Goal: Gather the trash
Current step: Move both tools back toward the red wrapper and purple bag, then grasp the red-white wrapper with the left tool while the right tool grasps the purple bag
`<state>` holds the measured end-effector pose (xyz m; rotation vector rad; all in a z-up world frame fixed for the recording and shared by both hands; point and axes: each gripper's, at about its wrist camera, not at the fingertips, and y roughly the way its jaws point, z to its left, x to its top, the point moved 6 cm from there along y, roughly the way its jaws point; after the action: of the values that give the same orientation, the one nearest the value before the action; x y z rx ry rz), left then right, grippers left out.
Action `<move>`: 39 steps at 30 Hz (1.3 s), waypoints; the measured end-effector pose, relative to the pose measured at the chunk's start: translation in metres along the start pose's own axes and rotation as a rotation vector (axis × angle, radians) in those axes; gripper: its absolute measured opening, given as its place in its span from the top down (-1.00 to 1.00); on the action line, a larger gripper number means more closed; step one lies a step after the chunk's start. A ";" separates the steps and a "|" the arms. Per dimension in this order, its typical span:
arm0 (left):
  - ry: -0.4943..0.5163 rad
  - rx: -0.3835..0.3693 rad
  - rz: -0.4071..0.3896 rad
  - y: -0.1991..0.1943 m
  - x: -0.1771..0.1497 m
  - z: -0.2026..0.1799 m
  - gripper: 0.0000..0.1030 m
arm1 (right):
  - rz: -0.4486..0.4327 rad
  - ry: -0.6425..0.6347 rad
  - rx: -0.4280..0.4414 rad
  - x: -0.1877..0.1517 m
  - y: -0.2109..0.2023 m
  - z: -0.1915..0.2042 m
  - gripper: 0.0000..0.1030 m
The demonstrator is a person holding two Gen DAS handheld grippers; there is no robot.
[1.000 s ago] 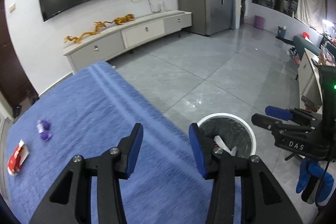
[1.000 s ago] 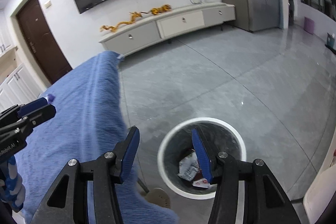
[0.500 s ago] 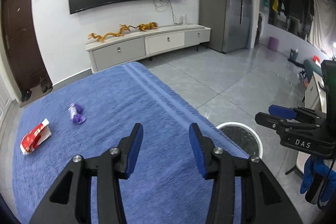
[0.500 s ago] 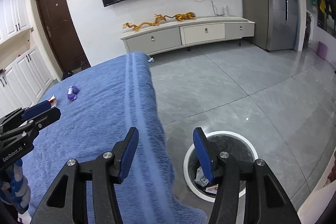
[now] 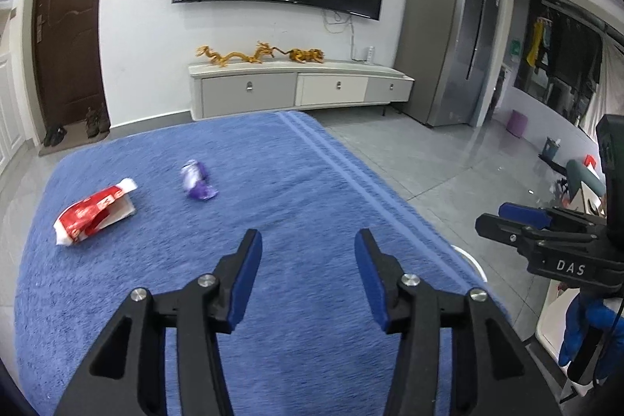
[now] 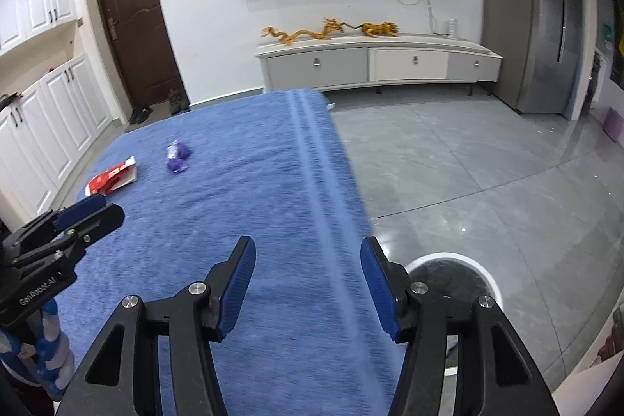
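Blue towel [image 5: 273, 221], red wrapper [image 5: 95, 209], purple wrapper [image 5: 198, 180]

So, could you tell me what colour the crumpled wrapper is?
Purple wrapper, clearest in the left wrist view.

Two black handheld grippers with blue pads

The left gripper [image 5: 308, 275] and right gripper [image 6: 308, 279] had silver screws; white "DAS" and "GenRobot.AI" lettering marked their sides; blue gloves showed below.

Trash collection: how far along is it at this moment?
Done: cannot be confirmed; the bin interior is hidden here. In hand: nothing; the left gripper, opening, and the right gripper are empty. Left: the red wrapper and purple wrapper on the blue cloth.
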<state>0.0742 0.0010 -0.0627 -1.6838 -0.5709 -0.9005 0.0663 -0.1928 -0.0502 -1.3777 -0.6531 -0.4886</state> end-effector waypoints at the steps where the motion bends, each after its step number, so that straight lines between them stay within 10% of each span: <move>1: -0.006 0.005 0.004 0.000 -0.003 0.008 0.04 | 0.006 -0.003 0.009 0.001 0.004 0.005 -0.04; 20: 0.061 0.287 -0.017 0.026 0.023 0.213 -0.49 | 0.137 -0.199 0.214 0.041 0.120 0.134 -0.04; 39: 0.096 0.038 0.186 0.094 0.028 0.242 -0.52 | 0.227 -0.161 0.278 0.092 0.248 0.192 -0.06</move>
<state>0.2286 0.2025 -0.1253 -1.6201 -0.3579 -0.8257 0.2730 0.0367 -0.1571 -1.2148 -0.6579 -0.1010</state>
